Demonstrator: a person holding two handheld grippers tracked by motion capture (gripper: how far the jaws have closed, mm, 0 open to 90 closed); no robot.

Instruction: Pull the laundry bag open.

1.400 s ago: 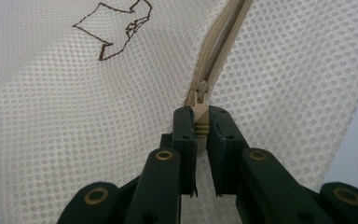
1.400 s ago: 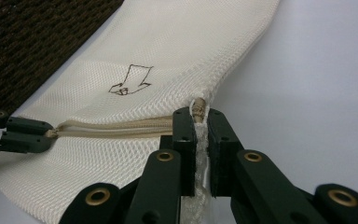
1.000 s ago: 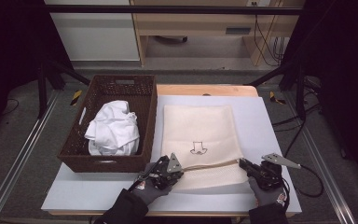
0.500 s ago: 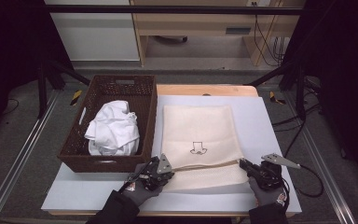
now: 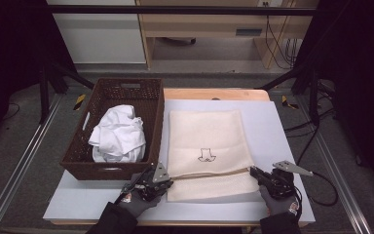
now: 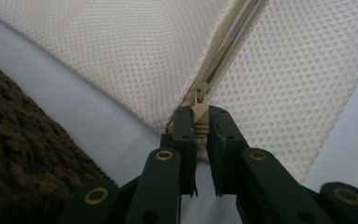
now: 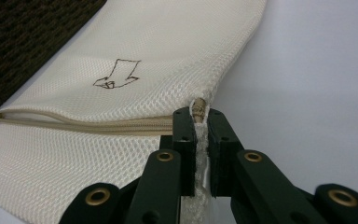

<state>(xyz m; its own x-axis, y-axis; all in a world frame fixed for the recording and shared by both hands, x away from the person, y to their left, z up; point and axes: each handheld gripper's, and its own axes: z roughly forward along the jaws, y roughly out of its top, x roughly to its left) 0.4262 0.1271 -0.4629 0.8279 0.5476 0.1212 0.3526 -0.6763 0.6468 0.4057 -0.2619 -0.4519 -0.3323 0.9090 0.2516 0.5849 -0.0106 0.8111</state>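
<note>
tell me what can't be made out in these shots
- Inside of the mesh bag: high view, its own fabric covers it.
- Basket floor: high view, the white cloth hides it.
- Zipper pull: left gripper view, partly hidden between the left gripper jaws.

I see a dark brown woven basket (image 5: 78,158) on the left part of the pale grey mat (image 5: 282,126). Inside it lies a crumpled white cloth (image 5: 118,139). Behind the table I see a light wooden shelf unit (image 5: 209,29) with black cables (image 5: 277,36) hanging beside it.
</note>
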